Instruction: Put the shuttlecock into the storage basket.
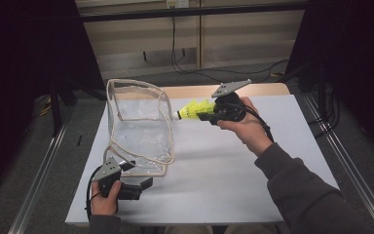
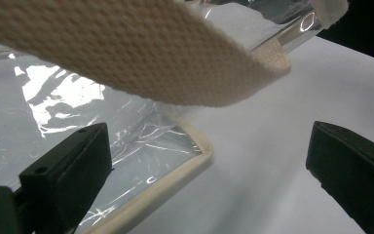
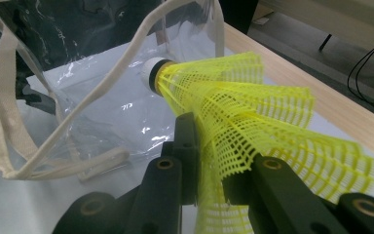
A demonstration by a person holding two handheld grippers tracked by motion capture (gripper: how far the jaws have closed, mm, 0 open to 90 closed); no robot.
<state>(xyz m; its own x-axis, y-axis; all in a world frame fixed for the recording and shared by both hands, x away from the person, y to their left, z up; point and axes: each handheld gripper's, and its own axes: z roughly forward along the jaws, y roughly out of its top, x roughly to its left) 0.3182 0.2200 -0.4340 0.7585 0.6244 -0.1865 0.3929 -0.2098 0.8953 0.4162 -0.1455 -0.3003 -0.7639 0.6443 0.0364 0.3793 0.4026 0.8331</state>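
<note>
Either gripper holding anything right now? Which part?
The right gripper is shut on the yellow shuttlecock, clamped on its mesh skirt, cork pointing at the clear bag. The left gripper is open at the bag's bottom corner, holding nothing.

A white sheet (image 1: 224, 165) covers the wooden table (image 1: 195, 91); black cables (image 1: 185, 68) trail behind.

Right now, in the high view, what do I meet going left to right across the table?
Left tongs → clear bag with cream trim → yellow shuttlecock → right tongs → right hand.
</note>
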